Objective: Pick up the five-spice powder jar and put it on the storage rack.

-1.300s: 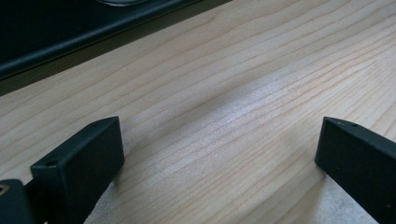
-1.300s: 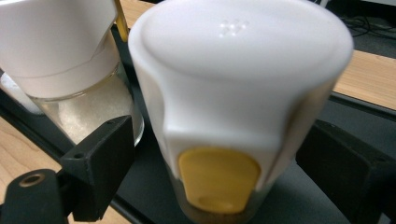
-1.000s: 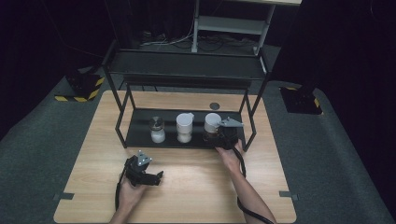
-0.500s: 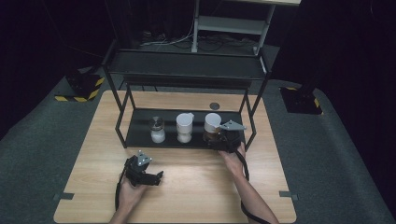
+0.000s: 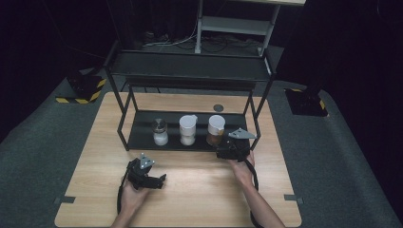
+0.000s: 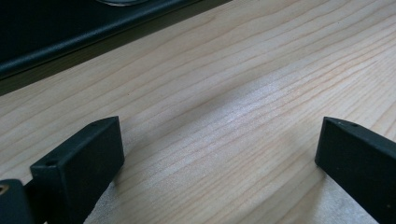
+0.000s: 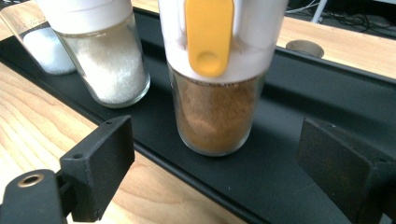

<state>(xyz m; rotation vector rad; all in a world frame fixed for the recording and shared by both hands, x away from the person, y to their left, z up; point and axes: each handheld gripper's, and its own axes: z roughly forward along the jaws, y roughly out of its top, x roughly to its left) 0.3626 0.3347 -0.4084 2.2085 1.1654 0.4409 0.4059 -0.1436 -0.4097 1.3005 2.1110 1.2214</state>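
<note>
Three jars stand in a row on the lower shelf [image 5: 142, 135] of a black rack. The right one holds brown powder [image 5: 215, 130] [image 7: 217, 88] under a white cap with a yellow tab. The middle jar [image 5: 187, 129] [image 7: 103, 56] holds white grains, and the left jar [image 5: 159, 132] [image 7: 44, 44] has a metal top. My right gripper [image 5: 222, 153] [image 7: 212, 163] is open just in front of the brown jar, its jaws wide and apart from the glass. My left gripper [image 5: 159, 180] [image 6: 219, 154] rests open over bare wood with nothing between its jaws.
The rack's upper shelf [image 5: 190, 66] overhangs the jars, with posts [image 5: 254, 118] at each end. A round grommet [image 5: 218, 108] sits in the wooden table [image 5: 199, 190] behind the rack. Dark carpet surrounds the table.
My right gripper has slid a little back from the brown jar toward the front edge of the shelf. The left gripper has stayed put.
</note>
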